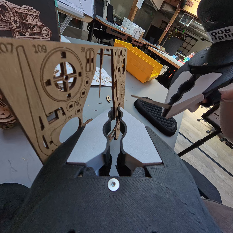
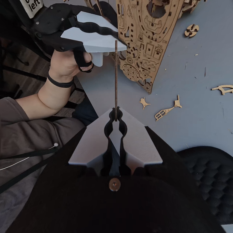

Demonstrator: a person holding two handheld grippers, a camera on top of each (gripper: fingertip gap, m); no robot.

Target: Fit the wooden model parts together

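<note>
Wooden sheet in left gripper, stick in right gripper

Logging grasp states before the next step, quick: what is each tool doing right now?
Left tool: closed on the edge of a thin laser-cut wooden parts sheet.
Right tool: closed on a thin brown wooden stick.
</note>
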